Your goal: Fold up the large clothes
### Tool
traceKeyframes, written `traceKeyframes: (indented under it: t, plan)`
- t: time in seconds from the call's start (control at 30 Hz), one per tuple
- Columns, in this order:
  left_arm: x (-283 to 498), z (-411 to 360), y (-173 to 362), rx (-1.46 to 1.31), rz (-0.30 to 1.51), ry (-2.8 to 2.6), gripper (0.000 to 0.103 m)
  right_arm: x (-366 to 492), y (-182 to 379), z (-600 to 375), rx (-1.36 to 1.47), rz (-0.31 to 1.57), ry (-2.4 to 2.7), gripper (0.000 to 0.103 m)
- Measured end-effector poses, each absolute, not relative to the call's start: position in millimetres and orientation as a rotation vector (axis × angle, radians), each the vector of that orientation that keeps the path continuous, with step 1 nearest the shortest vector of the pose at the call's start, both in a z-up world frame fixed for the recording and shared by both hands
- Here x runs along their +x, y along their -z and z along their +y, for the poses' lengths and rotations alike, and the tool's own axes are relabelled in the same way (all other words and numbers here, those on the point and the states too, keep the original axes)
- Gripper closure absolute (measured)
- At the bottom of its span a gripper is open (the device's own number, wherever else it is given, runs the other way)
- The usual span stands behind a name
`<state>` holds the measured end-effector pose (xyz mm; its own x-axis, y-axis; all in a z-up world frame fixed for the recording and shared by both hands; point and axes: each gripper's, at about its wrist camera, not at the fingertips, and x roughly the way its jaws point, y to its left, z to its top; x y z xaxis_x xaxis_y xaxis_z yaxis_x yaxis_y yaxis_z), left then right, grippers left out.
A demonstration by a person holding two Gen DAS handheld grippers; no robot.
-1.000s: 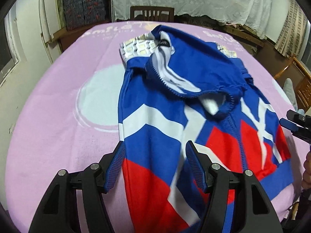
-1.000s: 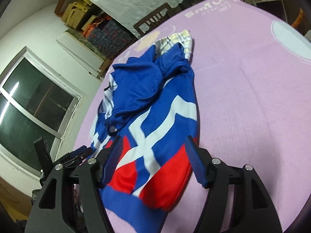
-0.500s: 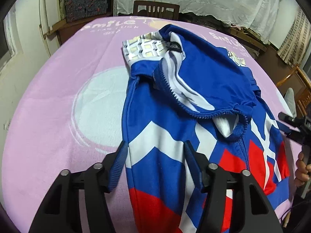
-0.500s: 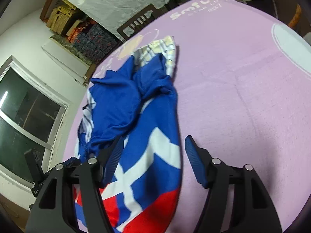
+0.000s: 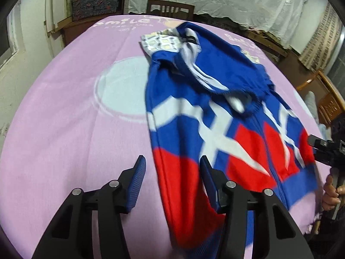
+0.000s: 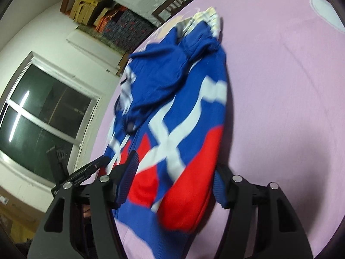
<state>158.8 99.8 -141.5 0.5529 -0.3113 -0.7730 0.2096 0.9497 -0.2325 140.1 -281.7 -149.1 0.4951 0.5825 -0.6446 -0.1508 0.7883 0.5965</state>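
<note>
A blue knit sweater (image 5: 194, 133) with white bands and red lower panels lies lengthwise on the purple-covered table (image 5: 75, 129), its upper part folded back over itself. My left gripper (image 5: 172, 172) hovers over the sweater's near left edge; red cloth lies between its jaws, which are closing, and the pads do not press it. In the right wrist view the sweater (image 6: 183, 118) runs away from me. My right gripper (image 6: 174, 172) straddles the red near corner, jaws closing slightly with no visible pinch. Each gripper shows at the edge of the other view.
A pale patterned cloth (image 5: 159, 42) sticks out under the sweater's far end. A wooden chair (image 5: 170, 8) stands behind the table. A hand (image 5: 332, 192) holds the right gripper's handle at the right edge. A window (image 6: 43, 112) is on the left wall.
The left gripper went forward over the sweater, then back and leftward to its near edge, jaws narrower. The right gripper dropped closer to the red corner, which now fills the gap between its fingers.
</note>
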Motion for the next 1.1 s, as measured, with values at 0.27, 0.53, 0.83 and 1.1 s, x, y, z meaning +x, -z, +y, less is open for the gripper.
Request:
traceKeyframes:
  t: [0.27,0.53,0.83,1.1]
  plan:
    - [111.8,94.3,147.0,-0.193,0.943,0.474,0.050,99.5,152.5,-272.3,0.498,0.986,-0.585,0.043]
    - [112.3,95.3,148.1,-0.269,0.962,0.535,0.047,88.9,157.1,-268.4,0.516,1.009,-0.651,0.056]
    - [120.4,99.1,139.6,-0.266,0.925,0.518,0.089,90.4,160.5,-277.2,0.529,0.977,-0.632,0.088]
    - [130.7,99.5,94.0,-0.216,0.816,0.493,0.090,92.5,135.4,-279.7,0.537,0.905,-0.684,0.089]
